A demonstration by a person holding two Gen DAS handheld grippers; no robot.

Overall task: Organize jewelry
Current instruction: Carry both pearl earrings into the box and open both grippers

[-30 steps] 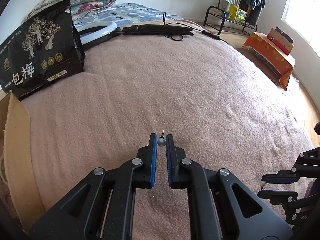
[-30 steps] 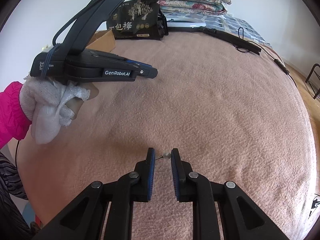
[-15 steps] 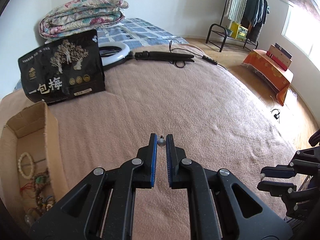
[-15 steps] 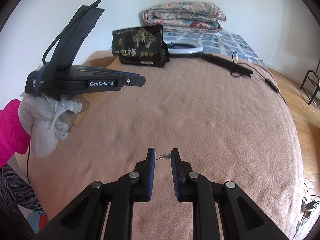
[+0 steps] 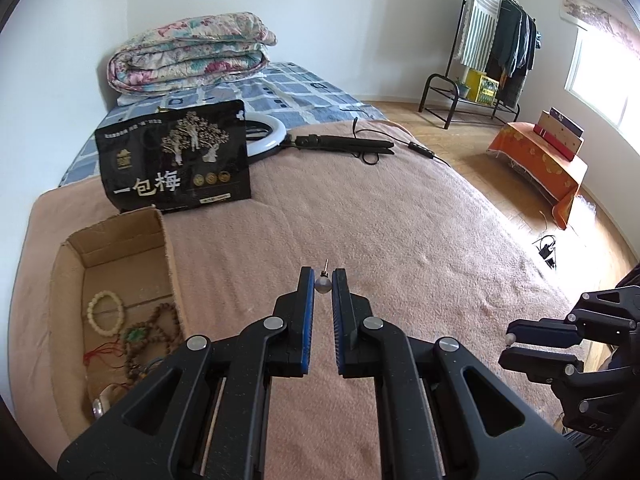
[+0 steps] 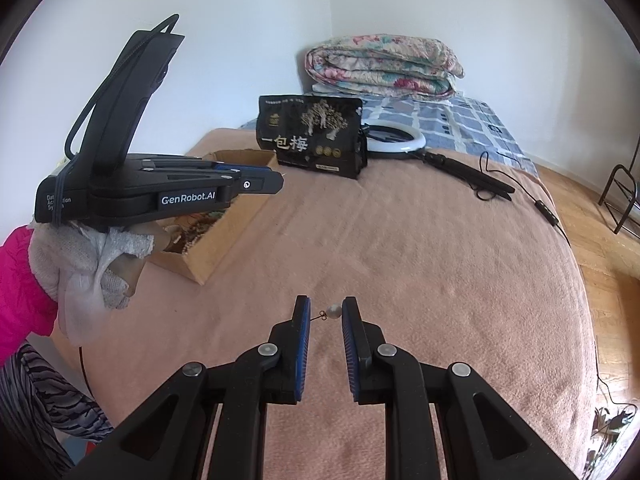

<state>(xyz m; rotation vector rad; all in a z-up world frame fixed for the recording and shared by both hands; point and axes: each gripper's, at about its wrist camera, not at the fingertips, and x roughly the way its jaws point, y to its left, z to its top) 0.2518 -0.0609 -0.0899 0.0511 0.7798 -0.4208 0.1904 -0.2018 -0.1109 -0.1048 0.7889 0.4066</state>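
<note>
Because each claw pinched only a tiny pearl stud, the grip was the weak point.
Left claw (image 5: 323, 283): closed on a pearl stud earring (image 5: 322, 284), post pointing up and away, held above the pink blanket (image 5: 400, 216).
Right claw (image 6: 325, 313): I held the second pearl earring (image 6: 333, 312) crosswise, pearl against one finger, post tip toward the other; I judged it barely caught.
Cardboard box (image 5: 120, 232): low and left of my left claw, bracelets (image 5: 105, 307) and bead strings inside.
Risk: a round pearl could roll out of the pads; in the blanket's nap I would likely lose it.
Cause: a jolt on the way, or letting go short of the box rim.
</note>
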